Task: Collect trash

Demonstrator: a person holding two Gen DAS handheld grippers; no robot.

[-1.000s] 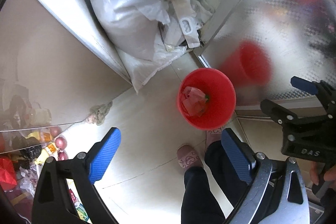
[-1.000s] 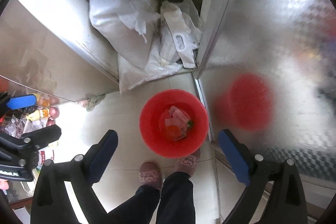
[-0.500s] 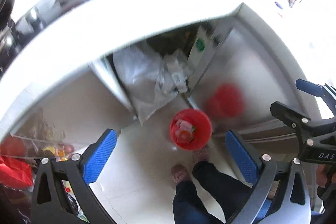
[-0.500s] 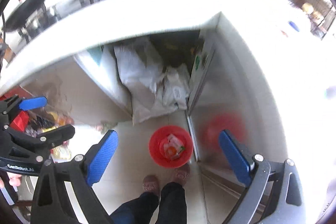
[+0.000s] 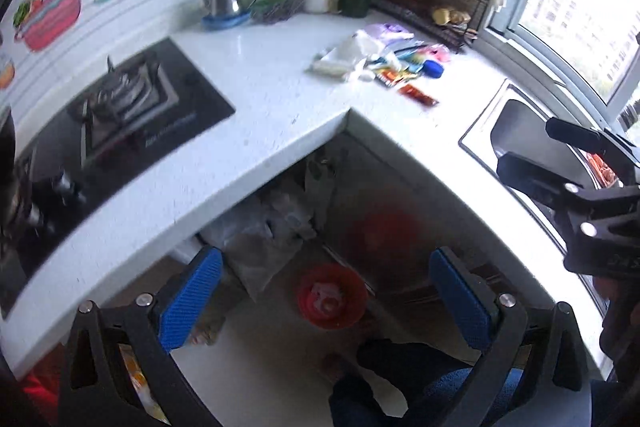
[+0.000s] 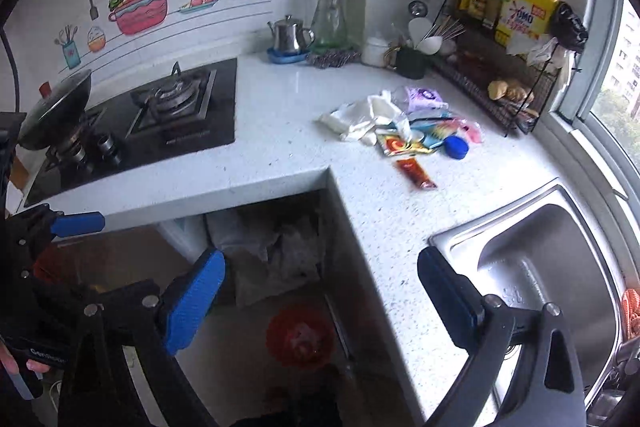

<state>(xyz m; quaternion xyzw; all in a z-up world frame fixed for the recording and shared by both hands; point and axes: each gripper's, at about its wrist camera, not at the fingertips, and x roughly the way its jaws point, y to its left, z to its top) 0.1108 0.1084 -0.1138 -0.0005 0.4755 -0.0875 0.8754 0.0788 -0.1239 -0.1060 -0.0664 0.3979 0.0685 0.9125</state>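
Observation:
A pile of trash (image 6: 400, 131) lies on the white counter (image 6: 280, 155): white tissue, coloured wrappers, a blue cap (image 6: 456, 147) and a red sachet (image 6: 414, 174). The left wrist view shows the same pile (image 5: 380, 61). On the floor below stands a red bucket (image 5: 332, 297) with wrappers in it, dim in the right wrist view (image 6: 300, 341). My left gripper (image 5: 323, 267) hangs high above the bucket, open and empty. My right gripper (image 6: 320, 263) is open and empty too, over the counter's inner corner.
A gas hob (image 6: 168, 107) is at the left, a steel sink (image 6: 540, 267) at the right. A kettle (image 6: 290, 35), a glass carafe and a bottle rack (image 6: 500, 47) line the back. White sacks (image 6: 276, 255) fill the open cabinet. A person's legs (image 5: 400, 367) stand by the bucket.
Both grippers have risen from just above the red bucket to above counter height, and the counter top has come into view. Both stay open and empty.

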